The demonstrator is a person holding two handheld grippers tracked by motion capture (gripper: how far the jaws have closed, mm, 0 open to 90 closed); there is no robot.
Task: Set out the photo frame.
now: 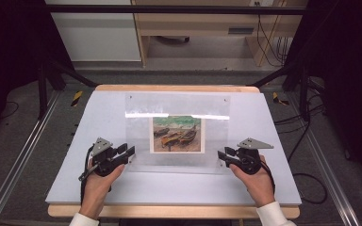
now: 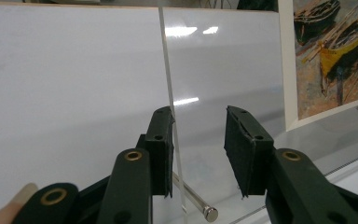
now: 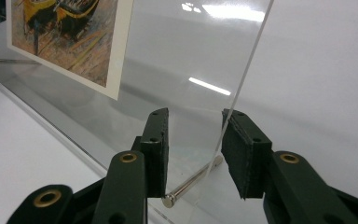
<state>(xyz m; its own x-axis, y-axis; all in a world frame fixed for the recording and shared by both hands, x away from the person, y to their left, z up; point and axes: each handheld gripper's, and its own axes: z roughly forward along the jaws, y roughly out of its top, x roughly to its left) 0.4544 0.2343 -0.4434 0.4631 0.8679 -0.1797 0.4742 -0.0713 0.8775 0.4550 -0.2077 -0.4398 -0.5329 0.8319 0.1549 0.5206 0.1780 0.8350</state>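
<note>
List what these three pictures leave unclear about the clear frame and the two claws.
- High view: whether the left claw or right claw touches the clear panel; too small.
- Left gripper view: the painting, cut by the right edge.
- Right gripper view: the metal pin end, behind the panel edge.

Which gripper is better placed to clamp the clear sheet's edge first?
Left, slightly. The left gripper has one jaw already against the clear sheet's edge; the right gripper straddles its edge with gaps on both sides.

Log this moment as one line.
left gripper: open at acrylic frame left edge | right gripper: open at right edge | boat print inside
</note>
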